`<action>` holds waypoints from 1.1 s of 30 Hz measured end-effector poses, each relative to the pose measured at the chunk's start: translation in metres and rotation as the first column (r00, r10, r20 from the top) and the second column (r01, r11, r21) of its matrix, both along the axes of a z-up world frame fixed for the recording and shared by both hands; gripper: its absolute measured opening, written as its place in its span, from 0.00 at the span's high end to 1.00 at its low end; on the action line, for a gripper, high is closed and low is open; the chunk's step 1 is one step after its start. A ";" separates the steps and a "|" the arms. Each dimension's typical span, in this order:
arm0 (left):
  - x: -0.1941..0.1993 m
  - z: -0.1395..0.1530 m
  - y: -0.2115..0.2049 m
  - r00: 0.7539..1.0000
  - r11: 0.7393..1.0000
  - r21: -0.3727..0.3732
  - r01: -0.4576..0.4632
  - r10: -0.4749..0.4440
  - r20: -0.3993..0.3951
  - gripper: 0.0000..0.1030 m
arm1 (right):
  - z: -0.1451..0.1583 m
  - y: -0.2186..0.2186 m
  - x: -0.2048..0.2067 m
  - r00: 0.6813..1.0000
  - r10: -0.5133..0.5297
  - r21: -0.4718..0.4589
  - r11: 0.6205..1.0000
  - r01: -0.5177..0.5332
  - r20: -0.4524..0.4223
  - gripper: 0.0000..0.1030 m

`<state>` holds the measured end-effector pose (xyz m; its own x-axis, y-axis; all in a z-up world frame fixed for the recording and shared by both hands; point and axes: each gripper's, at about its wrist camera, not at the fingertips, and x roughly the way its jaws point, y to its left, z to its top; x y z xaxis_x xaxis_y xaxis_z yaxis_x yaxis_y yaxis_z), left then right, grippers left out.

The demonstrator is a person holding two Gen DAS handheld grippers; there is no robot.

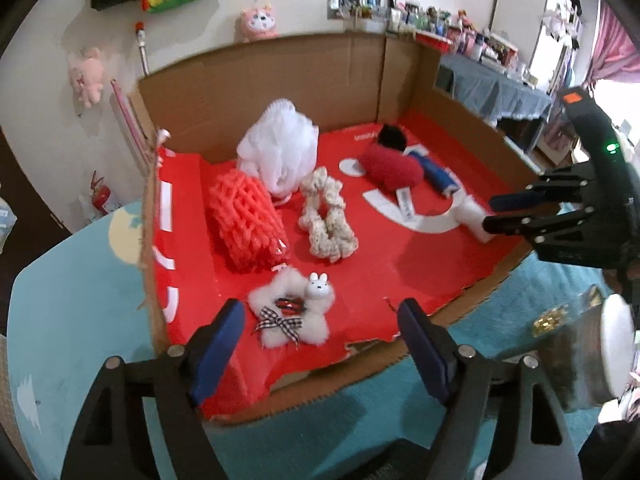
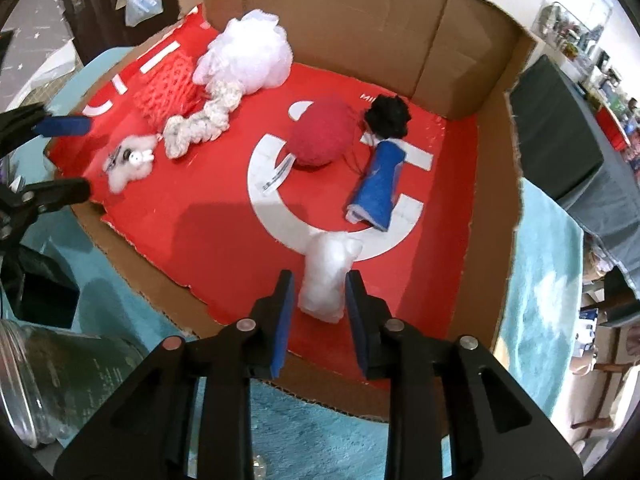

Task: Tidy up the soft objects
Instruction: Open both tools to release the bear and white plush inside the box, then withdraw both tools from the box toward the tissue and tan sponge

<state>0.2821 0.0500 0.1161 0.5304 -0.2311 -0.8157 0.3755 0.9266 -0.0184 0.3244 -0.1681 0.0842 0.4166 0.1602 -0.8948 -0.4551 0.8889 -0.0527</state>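
A white wad of stuffing (image 2: 329,280) lies on the red floor of the cardboard box (image 2: 496,92), near its torn front edge, and the right gripper (image 2: 320,300) has its fingers apart on either side of it, not visibly pressing it, so the step in hand looks like the start of a pickup. The next move calls for closing gently until the soft wad is held, then lifting it clear. The left gripper (image 1: 320,344) hovers with fingers wide apart over the fluffy white bunny clip (image 1: 294,314) at the box's front.
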 end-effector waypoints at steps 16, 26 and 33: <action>-0.147 0.096 0.007 0.932 0.960 -0.274 -0.055 0.148 0.332 0.00 | 0.121 -0.019 -0.145 0.939 -0.093 0.242 0.970 0.011 0.332 0.12; -0.231 0.079 -0.021 0.852 0.969 -0.230 -0.093 0.197 0.485 0.00 | 0.128 -0.024 -0.266 0.847 -0.221 0.335 0.941 0.054 0.483 0.11; -0.260 0.054 -0.026 0.837 0.959 -0.250 -0.134 0.245 0.489 0.00 | 0.106 -0.030 -0.314 0.790 -0.322 0.374 0.918 0.128 0.521 0.11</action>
<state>0.0223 0.0238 0.1706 0.9073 -0.2091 -0.3648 0.1997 0.9778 -0.0638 0.0100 -0.1983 0.1898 0.8859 0.2180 -0.4095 -0.2144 0.9752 0.0553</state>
